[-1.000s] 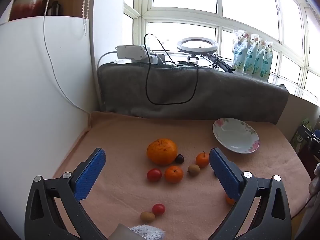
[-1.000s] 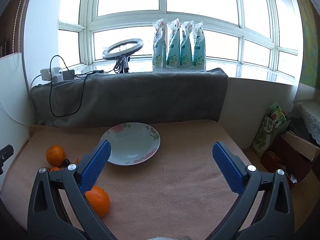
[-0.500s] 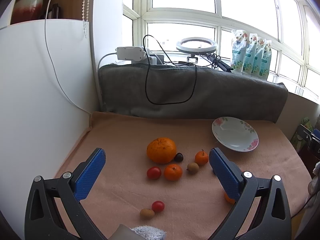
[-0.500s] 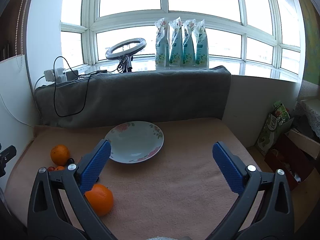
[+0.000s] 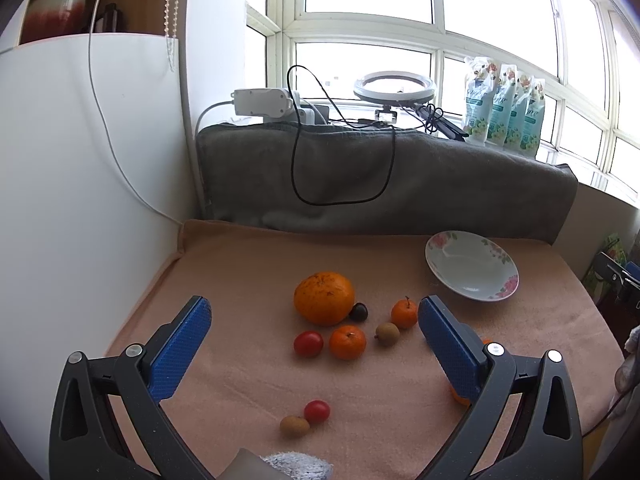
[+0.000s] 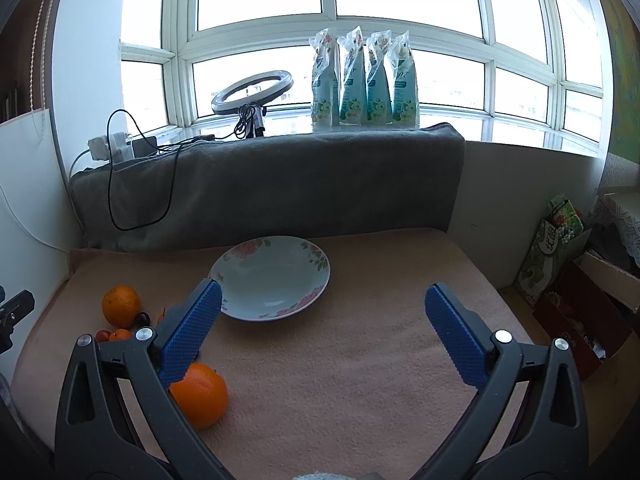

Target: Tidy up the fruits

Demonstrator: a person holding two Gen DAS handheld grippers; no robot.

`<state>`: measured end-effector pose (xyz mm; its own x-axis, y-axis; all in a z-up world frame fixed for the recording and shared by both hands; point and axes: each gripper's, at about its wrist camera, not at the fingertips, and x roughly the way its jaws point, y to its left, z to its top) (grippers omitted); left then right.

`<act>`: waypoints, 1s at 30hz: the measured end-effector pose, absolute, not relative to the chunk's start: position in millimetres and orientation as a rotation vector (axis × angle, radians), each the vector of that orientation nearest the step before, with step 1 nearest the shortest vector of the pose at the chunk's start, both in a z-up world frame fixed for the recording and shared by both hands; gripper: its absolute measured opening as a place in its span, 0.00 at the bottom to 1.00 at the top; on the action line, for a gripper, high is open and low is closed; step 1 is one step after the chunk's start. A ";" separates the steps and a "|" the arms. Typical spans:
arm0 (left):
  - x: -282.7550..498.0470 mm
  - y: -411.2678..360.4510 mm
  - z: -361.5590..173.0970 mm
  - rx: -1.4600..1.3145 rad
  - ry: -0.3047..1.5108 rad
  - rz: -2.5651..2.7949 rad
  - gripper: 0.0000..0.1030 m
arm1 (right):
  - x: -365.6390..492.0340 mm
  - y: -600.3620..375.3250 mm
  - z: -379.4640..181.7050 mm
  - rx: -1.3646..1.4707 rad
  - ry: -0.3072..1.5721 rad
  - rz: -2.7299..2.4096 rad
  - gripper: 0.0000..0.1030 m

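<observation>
Both tools are seen pulled up and back from where they were a second ago — the fruit now sits smaller and lower in each view, and more of the window is taken in. The left gripper (image 5: pixel 314 340) is held wide open with nothing between its blue pads; the right gripper (image 6: pixel 322 330) is likewise spread wide and empty.

In the left wrist view, the cluster is found at centre frame on the peach cloth (image 5: pixel 248 276): the big orange (image 5: pixel 324 298), a dark plum (image 5: pixel 359 312) touching it, two small mandarins (image 5: pixel 347 342), a tomato (image 5: pixel 308 343) and a brown kiwi-like fruit (image 5: pixel 387 334). Lower down, a second tomato (image 5: pixel 317 411) and brown fruit (image 5: pixel 294 426) lie touching.

The floral plate (image 6: pixel 270 278) is seen at centre of the right view, still bare. One orange (image 6: pixel 199 396) is tucked at lower left, just beside the right tool's left finger.

Nothing has been gathered yet — the retreat reads as a survey before a first pick, so the task is judged barely begun.
</observation>
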<state>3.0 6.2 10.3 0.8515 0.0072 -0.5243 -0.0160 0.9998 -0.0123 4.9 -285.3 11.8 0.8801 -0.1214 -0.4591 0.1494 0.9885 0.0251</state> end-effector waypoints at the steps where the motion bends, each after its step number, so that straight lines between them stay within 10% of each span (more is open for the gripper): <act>1: 3.1 6.2 10.4 -0.015 0.552 0.013 0.99 | 5.0 -285.1 11.4 0.061 0.476 -0.139 1.00; 30: 6.5 4.4 9.4 -0.017 0.563 0.005 1.00 | 13.7 -284.1 4.3 0.077 0.505 -0.114 1.00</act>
<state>6.5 4.4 9.4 0.8457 0.0002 -0.5337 -0.0096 0.9998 -0.0149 13.7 -284.1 4.3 0.8690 -0.0896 -0.4866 0.1278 0.9907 0.0458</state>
